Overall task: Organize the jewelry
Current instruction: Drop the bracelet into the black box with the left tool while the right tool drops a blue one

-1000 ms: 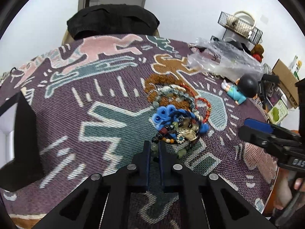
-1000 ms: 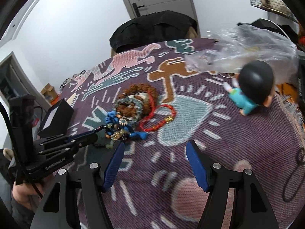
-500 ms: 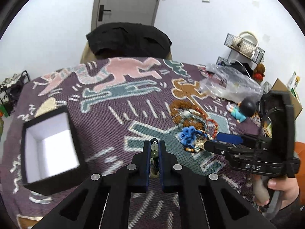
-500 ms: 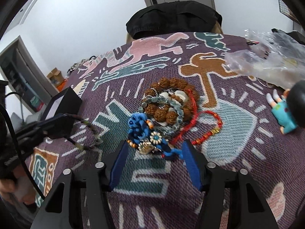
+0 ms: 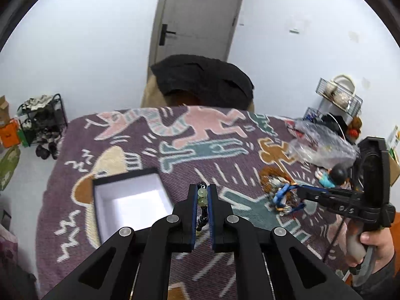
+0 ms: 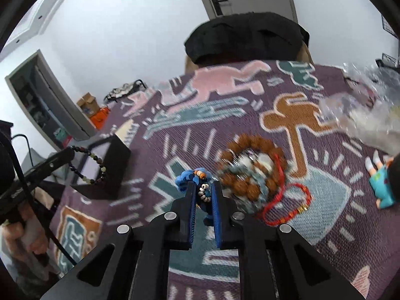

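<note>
Here the dark bead bracelet [image 5: 202, 201] is light and limp, hanging from my clenched left claw [image 5: 202, 195] near the open box [image 5: 130, 195]; my right claw [image 6: 203, 192] has just closed on the blue bracelet [image 6: 185, 178] at the pile's edge; strings can slip

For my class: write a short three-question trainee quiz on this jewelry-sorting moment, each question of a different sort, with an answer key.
1. True or false: the left gripper is shut on a beaded bracelet.
2. Multiple choice: what is between the fingers of the right gripper? A) the red string bracelet B) the blue beaded piece C) the toy figure
3. Fill in: the open black box has a ____ inside.

Key
1. True; pale green beads sit between its fingers and the loop hangs from it near the box.
2. B; its jaws have just been closing on it at the edge of the jewelry pile.
3. White.
</note>
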Available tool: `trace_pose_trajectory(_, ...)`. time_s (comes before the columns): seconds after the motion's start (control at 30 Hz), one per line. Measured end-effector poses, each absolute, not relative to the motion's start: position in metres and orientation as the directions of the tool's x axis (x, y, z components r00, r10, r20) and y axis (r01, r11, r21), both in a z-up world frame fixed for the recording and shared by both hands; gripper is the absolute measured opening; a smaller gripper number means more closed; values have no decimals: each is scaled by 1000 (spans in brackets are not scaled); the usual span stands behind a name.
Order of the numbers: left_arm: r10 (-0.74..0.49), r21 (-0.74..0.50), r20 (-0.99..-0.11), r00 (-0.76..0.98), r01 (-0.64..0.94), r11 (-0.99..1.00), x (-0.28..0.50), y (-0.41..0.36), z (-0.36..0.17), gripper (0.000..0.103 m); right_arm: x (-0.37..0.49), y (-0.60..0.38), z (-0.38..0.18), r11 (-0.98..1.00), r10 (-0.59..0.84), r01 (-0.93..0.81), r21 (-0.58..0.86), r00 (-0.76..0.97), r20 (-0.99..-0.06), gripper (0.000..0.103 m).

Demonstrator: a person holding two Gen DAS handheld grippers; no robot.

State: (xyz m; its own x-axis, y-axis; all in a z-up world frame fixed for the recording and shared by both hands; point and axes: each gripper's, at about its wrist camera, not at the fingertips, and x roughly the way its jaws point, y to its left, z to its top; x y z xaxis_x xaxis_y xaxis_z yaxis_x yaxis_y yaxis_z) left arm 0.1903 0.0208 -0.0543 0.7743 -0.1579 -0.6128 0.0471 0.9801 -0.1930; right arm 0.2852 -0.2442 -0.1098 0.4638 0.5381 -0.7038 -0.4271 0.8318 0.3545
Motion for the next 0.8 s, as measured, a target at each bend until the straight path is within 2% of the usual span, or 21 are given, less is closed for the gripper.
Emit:
trace_pose_trajectory(0.43,-76,-235,-619,782,-92,968,188,84,-59,8,288,-191,-68,772,610,-517,369,443,-657,13)
trace_pose_trajectory(0.57,-93,-281,-639,764,-119,952,192,99,-65,9,287,-169,-62,756,624,-543,366,430,-652,13)
trace_pose_trajectory(0.63,-126,-327,-663,738,-133,936,196,108,-71,12,287,-158,-60,746,633,-555,367,420,-650,13)
trace_pose_trajectory(0.67,-136,-343,-670,730,-141,929,197,112,-72,22,287,-151,-59,740,639,-562,370,414,-649,13)
trace_pose_trajectory(0.7,-136,-354,-673,727,-155,922,196,116,-73,39,286,-146,-57,734,645,-568,373,408,-646,13)
trace_pose_trajectory(0.73,-127,-360,-668,734,-169,918,193,120,-73,49,285,-139,-56,726,651,-576,375,401,-644,13)
trace_pose_trajectory(0.77,-115,-362,-655,747,-177,915,188,123,-72,65,285,-132,-54,718,657,-586,376,395,-642,13)
trace_pose_trajectory(0.8,-98,-364,-637,765,-186,913,183,126,-70,73,284,-127,-54,713,661,-592,375,390,-642,13)
